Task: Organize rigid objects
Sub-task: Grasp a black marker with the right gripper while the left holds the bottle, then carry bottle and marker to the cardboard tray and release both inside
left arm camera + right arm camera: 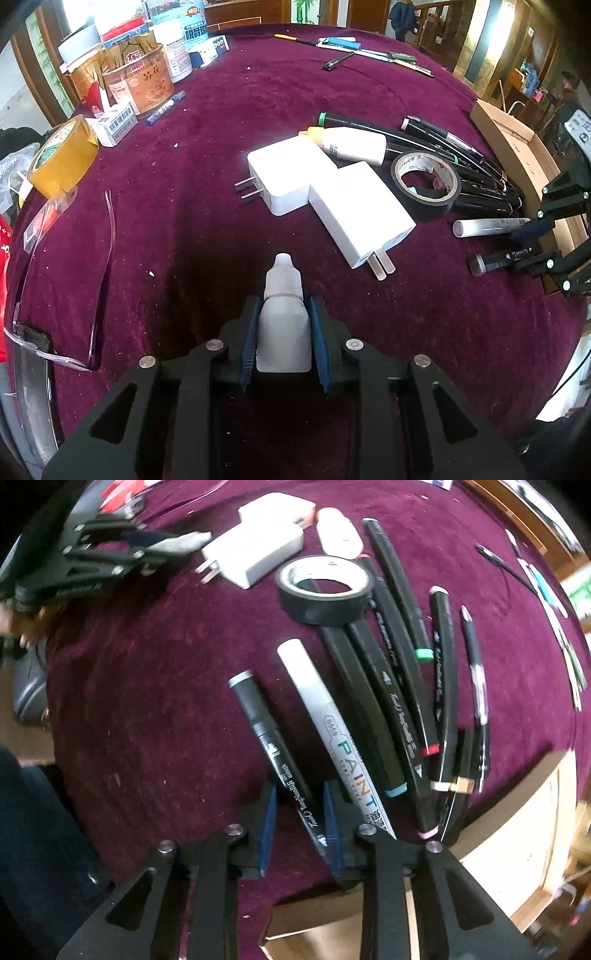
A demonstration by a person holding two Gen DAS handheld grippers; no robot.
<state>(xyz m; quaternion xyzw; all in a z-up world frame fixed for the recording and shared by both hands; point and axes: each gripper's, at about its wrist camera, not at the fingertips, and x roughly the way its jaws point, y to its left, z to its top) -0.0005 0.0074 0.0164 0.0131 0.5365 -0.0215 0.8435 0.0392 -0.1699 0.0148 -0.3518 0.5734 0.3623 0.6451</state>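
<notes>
2 grippers at work on the maroon cloth table [184, 206]. Left gripper [283, 332]: jaws closed onto a small white dropper bottle [283, 317], pads pressed on both flanks of the body, cap pointing forward and clear of the pads. Whether the bottle is lifted off the cloth or resting on it — cannot tell from this view.

Right gripper [300, 823]: jaws part open, straddling the tail end of a black marker [271, 738] that lies flat on the cloth. Gap visible on both sides of the barrel, so no grip yet. A white paint pen [325, 716] lies just beside it, its lower end close against the outside of the right-hand pad.

Grouping so far: 2 white chargers [325, 192] touching each other, a white squeeze bottle with orange cap [351, 144] next to them, a black tape roll [426, 179] resting against a row of black markers [388, 686]. A cardboard box [517, 147] sits at the table edge beyond the markers.

Judged step: bottle in hand awaiting placement; marker pickup about to begin.

Next move calls for:
- Right: close squarely on the black marker only — paint pen is near enough to get nudged or pinched.
- Left: carry the dropper bottle toward the squeeze bottle, likely its group, and set it down without knocking the charger prongs.
</notes>
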